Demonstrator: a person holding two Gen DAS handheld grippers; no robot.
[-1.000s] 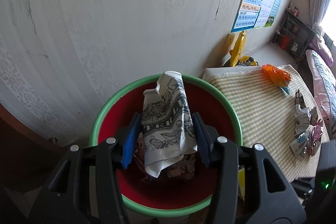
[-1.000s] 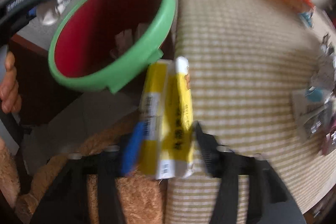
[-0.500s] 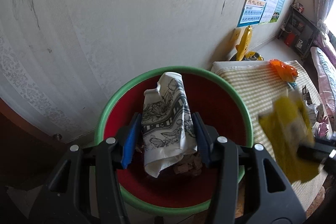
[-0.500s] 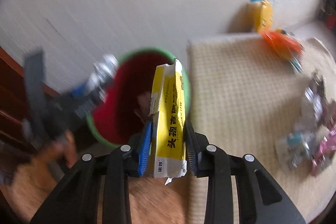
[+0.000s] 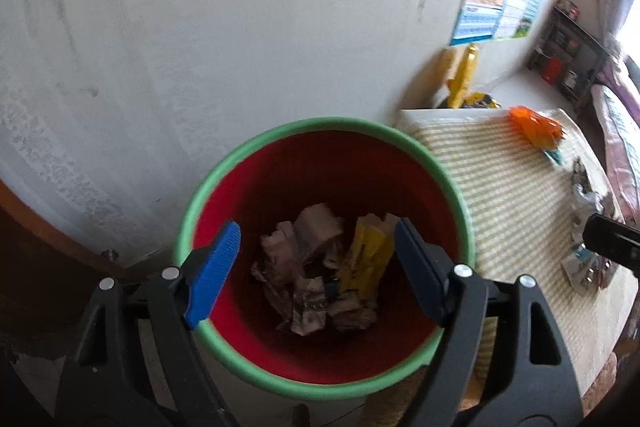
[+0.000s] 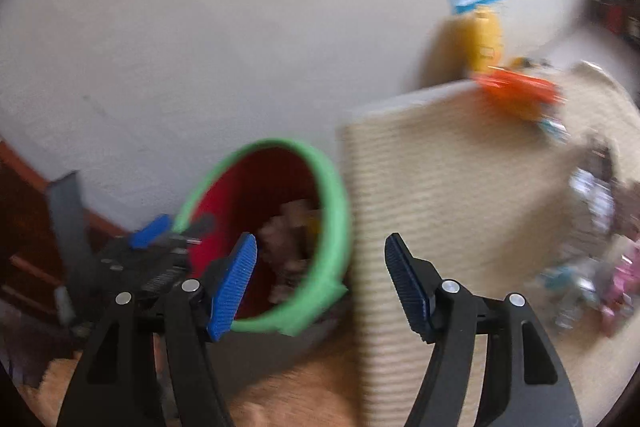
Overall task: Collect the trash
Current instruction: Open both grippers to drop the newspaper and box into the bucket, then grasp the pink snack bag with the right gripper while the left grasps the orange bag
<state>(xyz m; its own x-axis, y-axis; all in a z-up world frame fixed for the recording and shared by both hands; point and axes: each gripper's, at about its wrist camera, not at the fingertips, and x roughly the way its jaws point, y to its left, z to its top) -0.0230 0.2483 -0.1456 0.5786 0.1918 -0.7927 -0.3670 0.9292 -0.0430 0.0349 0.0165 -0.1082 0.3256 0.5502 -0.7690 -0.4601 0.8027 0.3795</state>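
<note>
A red bin with a green rim [image 5: 320, 125] stands against the wall, left of the striped table. My left gripper [image 5: 316, 247] is open and empty right above the bin. Inside lie crumpled patterned paper [image 5: 308, 239] and a yellow packet [image 5: 366, 255]. My right gripper [image 6: 320, 259] is open and empty, a little to the right of the bin [image 6: 332, 195], over the table's left edge; this view is blurred. The left gripper also shows in the right wrist view [image 6: 148, 235]. Several wrappers [image 5: 580, 267] lie at the table's right side.
A striped cloth covers the table [image 5: 512, 195]. An orange wrapper [image 5: 536, 127] lies at its far edge. A yellow toy [image 5: 464, 75] stands by the wall under a blue poster [image 5: 484, 7]. A dark wooden edge [image 5: 36, 227] is at the left.
Both grippers opened. The patterned paper dropped from my left gripper and the yellow packet from my right gripper; both lie in the bin. The right gripper swung over the bin.
</note>
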